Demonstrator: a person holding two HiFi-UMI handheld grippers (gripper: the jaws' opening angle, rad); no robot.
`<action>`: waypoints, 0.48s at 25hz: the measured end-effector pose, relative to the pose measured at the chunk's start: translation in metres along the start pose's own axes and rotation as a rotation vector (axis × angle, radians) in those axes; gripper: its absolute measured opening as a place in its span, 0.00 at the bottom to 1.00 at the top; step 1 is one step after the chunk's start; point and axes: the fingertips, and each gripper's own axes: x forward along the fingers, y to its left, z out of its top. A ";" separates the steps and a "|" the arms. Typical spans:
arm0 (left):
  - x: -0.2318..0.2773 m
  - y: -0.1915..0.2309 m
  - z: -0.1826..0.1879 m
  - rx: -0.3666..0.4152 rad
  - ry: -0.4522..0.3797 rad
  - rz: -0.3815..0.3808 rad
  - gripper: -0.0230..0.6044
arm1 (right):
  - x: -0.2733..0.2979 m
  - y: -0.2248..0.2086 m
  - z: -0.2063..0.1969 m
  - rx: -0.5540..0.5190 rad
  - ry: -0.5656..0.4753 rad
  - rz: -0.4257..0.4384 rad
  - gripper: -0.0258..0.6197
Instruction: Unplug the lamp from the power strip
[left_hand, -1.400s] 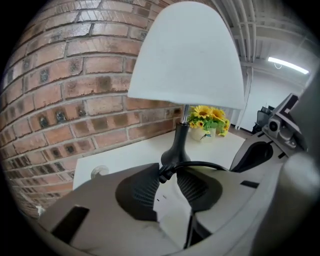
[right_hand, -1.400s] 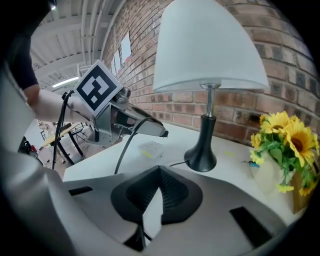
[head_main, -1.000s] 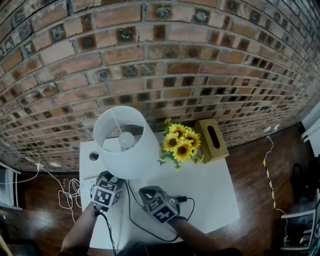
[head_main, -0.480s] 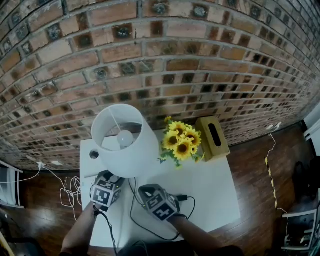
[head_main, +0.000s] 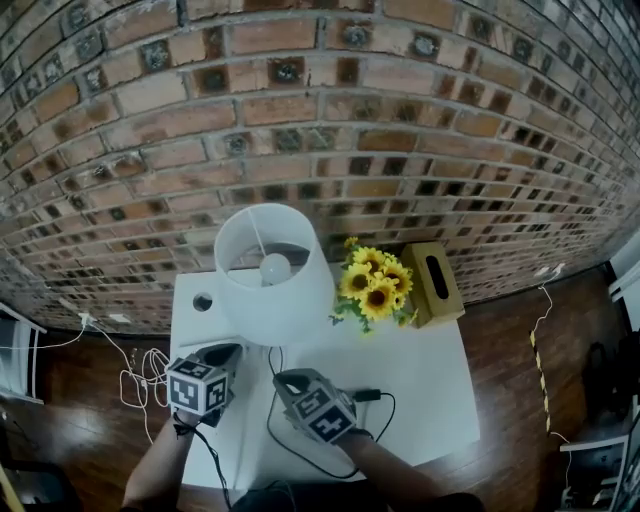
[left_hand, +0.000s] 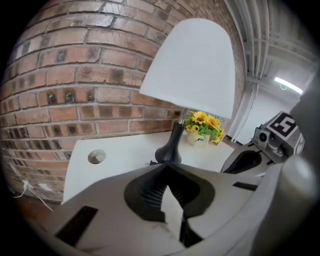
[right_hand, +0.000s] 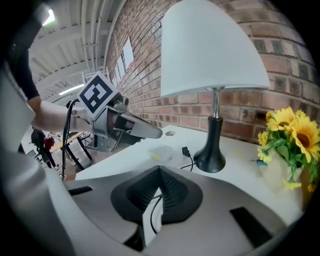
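Note:
The lamp (head_main: 272, 272) with a white shade and black base (right_hand: 210, 152) stands at the back left of the white table (head_main: 420, 380). Its black cord (head_main: 285, 450) loops over the table's front, and a black plug (head_main: 366, 395) lies loose to the right of my right gripper. My left gripper (head_main: 232, 349) hovers at the table's left, pointing at the lamp base (left_hand: 170, 149), and is shut with nothing between its pads. My right gripper (head_main: 283, 380) is shut too, and the cord shows on the table through the gap under its tips (right_hand: 159, 169). I cannot make out a power strip.
A vase of yellow sunflowers (head_main: 375, 285) and a tan tissue box (head_main: 436, 282) stand at the back right, against the brick wall. A round hole (head_main: 202, 301) is in the table's back left corner. White cables (head_main: 140, 385) lie on the wooden floor at the left.
My left gripper has drawn back to the left, out from under the lamp shade, and its jaws now show. The right gripper has hardly moved. The head view shifted a little.

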 end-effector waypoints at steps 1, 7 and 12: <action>-0.004 0.001 0.000 -0.008 -0.007 0.002 0.03 | -0.001 0.003 0.003 0.005 -0.009 0.010 0.03; -0.030 -0.004 0.009 -0.035 -0.074 0.000 0.03 | -0.010 0.018 0.026 0.086 -0.105 0.073 0.03; -0.057 -0.014 0.024 -0.061 -0.168 -0.024 0.03 | -0.021 0.024 0.047 0.096 -0.179 0.063 0.03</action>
